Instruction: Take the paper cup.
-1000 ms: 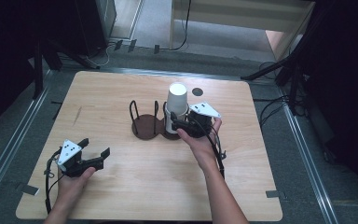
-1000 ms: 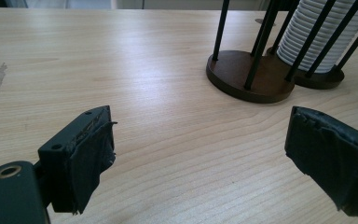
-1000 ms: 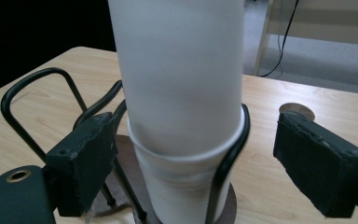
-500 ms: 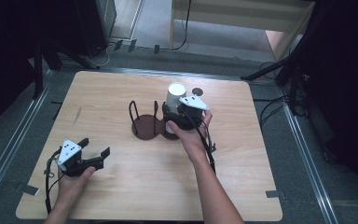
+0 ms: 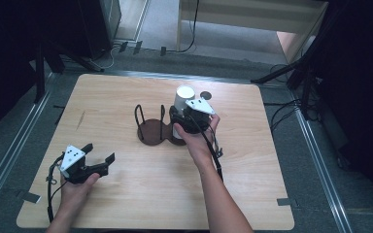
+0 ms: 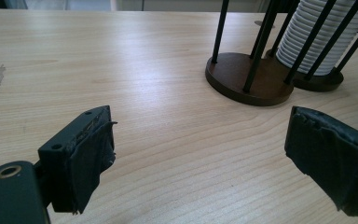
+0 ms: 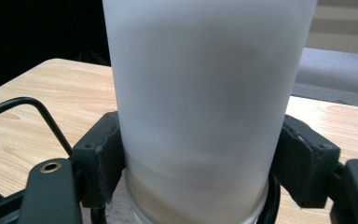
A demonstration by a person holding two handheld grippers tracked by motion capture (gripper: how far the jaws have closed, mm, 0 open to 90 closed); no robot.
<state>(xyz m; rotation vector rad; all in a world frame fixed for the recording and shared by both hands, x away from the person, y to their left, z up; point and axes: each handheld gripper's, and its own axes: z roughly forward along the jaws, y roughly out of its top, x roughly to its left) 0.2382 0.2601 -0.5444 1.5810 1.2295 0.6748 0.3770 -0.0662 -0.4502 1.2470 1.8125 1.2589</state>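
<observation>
The stack of white cups (image 5: pixel 183 99) is seen standing upright in the right-hand ring of a dark wire holder (image 5: pixel 151 130), a little beyond the middle of the wooden table (image 5: pixel 126 194). In the left gripper view the ribbed rims of the nested cups (image 6: pixel 317 37) are seen behind the holder's thin black rods, and the left-hand ring (image 6: pixel 247 84) of the holder is seen on its round brown base.

The right gripper (image 5: pixel 187 116) is held against the near side of the stack, low down by the holder. In the right gripper view the frosted white wall of the outermost cup (image 7: pixel 200 102) is seen between the two black jaws, which have just been closing; the pads are laid against its sides, one on each flank, so the cup is grasped.

The left gripper (image 5: pixel 97 158) is held by the left hand (image 5: pixel 75 187) near the front left corner of the table, well apart from the holder. Its jaws are spread wide, with bare table between them, and nothing is grasped. A small dark disc (image 5: pixel 205 95) is seen on the table just beyond the stack.
</observation>
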